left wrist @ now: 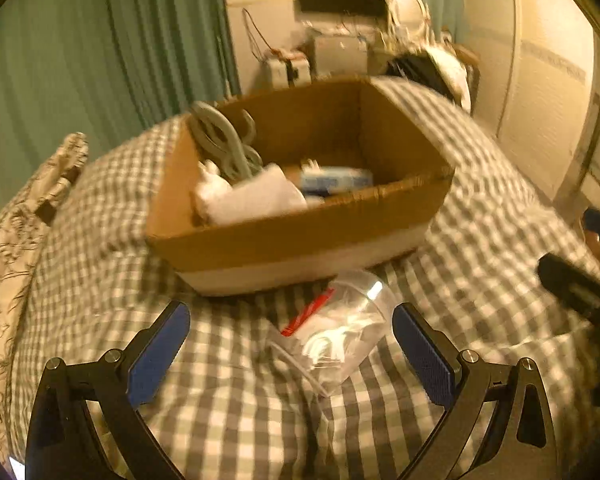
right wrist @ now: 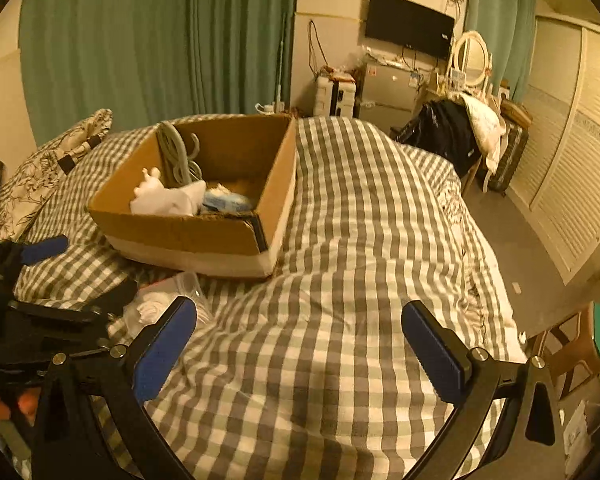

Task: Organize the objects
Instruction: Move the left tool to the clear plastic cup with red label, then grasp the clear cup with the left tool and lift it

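A checked duvet point(right wrist: 340, 240) is spread over the bed as the work surface. On it a cardboard box point(left wrist: 300, 236) is set as the collecting place, already loaded with grey hangers point(left wrist: 220, 136) and white items. Just in front of the box a clear plastic bag point(left wrist: 340, 336) is left lying, framed by the wide-spread left gripper point(left wrist: 290, 340), apparently lined up for pickup. The right gripper point(right wrist: 300, 340) is held spread and empty over bare duvet.
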Demonstrator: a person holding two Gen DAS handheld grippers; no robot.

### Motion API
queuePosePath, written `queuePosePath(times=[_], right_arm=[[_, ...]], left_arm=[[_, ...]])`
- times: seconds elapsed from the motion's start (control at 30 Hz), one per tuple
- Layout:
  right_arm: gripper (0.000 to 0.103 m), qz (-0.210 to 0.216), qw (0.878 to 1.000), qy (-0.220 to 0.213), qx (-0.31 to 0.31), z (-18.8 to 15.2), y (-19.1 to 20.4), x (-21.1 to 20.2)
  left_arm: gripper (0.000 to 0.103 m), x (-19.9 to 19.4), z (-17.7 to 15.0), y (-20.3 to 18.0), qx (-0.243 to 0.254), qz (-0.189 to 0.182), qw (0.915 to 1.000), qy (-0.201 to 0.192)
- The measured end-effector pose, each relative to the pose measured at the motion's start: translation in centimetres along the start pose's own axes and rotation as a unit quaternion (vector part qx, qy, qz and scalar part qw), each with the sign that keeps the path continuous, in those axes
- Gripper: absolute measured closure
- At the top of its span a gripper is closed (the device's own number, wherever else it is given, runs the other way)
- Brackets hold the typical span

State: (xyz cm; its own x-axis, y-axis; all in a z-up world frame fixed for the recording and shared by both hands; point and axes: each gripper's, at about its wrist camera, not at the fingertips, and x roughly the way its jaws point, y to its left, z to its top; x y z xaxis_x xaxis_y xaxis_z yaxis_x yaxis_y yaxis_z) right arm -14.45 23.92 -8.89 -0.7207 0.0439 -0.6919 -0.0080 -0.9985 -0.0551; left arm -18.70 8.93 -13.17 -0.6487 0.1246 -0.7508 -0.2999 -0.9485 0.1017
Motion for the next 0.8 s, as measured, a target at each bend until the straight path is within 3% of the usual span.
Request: queuePosePath(times=[0.23, 0.37, 0.43, 0.6, 0.8], right_arm=[[0.000, 0.021, 0.999, 0.020, 0.021, -0.5, -0.7, 1.6], [0.000, 0.029, 0.999, 0.032, 0.033, -0.8, -1.1, 2.4], [0.000, 0.025, 0.998, 0.035, 0.036, -0.9, -1.2, 2.4], [0.000, 0.020, 0.999, 0.027, 0.036, -0.9, -1.3, 1.5], [0.000, 0.017, 0.999, 0.018, 0.027, -1.0, -1.0, -0.3]], left_arm=[[0.002, 4.9, -0.8, -1.3, 0.011, -0.035, 0.9970, 0.068], [0.010, 6.2, -1.0, -1.8, 0.020, -0.049, 0.9945, 0.091], [0.011, 6.0, -1.1, -1.9, 0.020, -0.051, 0.9945, 0.090], [0.026, 4.0, -1.5, -2.1, 0.027, -0.053, 0.9953, 0.076], [0.038, 0.2, -2.7, -1.4, 0.013, -0.060, 0.9929, 0.102]])
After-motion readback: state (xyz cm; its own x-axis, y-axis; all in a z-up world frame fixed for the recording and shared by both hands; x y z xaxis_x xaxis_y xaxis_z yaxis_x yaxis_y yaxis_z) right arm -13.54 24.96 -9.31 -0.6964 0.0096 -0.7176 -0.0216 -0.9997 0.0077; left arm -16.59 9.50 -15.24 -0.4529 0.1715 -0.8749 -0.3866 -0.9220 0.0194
